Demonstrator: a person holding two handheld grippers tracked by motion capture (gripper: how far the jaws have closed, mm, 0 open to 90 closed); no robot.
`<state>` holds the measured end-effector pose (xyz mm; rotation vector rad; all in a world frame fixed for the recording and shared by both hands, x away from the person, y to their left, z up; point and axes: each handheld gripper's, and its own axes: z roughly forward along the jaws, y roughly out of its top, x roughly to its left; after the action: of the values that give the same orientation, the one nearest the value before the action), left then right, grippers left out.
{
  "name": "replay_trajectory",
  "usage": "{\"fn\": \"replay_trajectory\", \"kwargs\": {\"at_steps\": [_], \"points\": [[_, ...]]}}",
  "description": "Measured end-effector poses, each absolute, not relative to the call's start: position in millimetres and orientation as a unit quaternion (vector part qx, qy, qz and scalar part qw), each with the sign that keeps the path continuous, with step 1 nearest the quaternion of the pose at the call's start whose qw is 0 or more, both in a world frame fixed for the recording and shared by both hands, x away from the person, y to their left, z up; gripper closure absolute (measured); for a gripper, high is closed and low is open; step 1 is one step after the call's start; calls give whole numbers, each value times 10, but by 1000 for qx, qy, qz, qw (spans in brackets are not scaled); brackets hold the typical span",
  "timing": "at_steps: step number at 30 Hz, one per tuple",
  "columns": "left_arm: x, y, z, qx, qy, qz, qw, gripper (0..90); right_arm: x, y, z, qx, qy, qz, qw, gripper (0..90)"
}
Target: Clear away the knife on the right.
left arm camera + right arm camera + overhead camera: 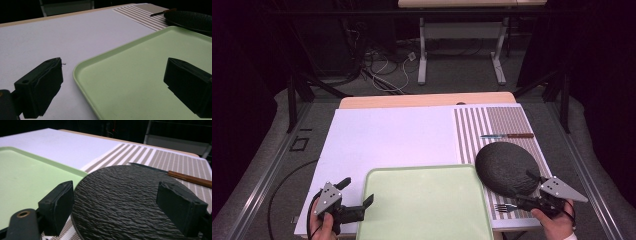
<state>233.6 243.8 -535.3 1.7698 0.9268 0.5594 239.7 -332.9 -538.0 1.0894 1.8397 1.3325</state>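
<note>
Black slate plate [506, 169] on striped mat [502, 122], between wide-spread jaws of right gripper [529, 189], pads clear. Left gripper [358, 194] jaws released, straddling empty green tray [427, 205] corner.

We count one pale green tray [427, 205] on the surface [382, 135]. We count one dark slate plate [504, 167], round and rough-faced. There is one knife [507, 135] with a wooden handle, and one fork [503, 206], so two pieces of cutlery in all. We see one striped placemat [497, 122] and one white sheet [387, 137] laid over the surface. We count two claws: the left claw [360, 193] and the right claw [526, 186], each with two black jaws, which makes four jaws. Two hands hold them, one each. Farther back we make out one more table [462, 4] on the floor.
</note>
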Motion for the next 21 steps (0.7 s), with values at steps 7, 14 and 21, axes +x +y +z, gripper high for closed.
{"fn": "replay_trajectory", "kwargs": {"at_steps": [7, 14, 21], "points": [[2327, 2454, -5363, 737, 386, 233, 504, 27, 2435, -3351, -5403, 434, 702, 475, 307, 141], [2326, 2459, -5366, 736, 389, 234, 502, 27, 2466, -3362, -5371, 417, 717, 456, 322, 187], [2307, 2445, -5365, 740, 384, 231, 501, 27, 2507, -3426, -5276, 411, 728, 439, 327, 264]]}}
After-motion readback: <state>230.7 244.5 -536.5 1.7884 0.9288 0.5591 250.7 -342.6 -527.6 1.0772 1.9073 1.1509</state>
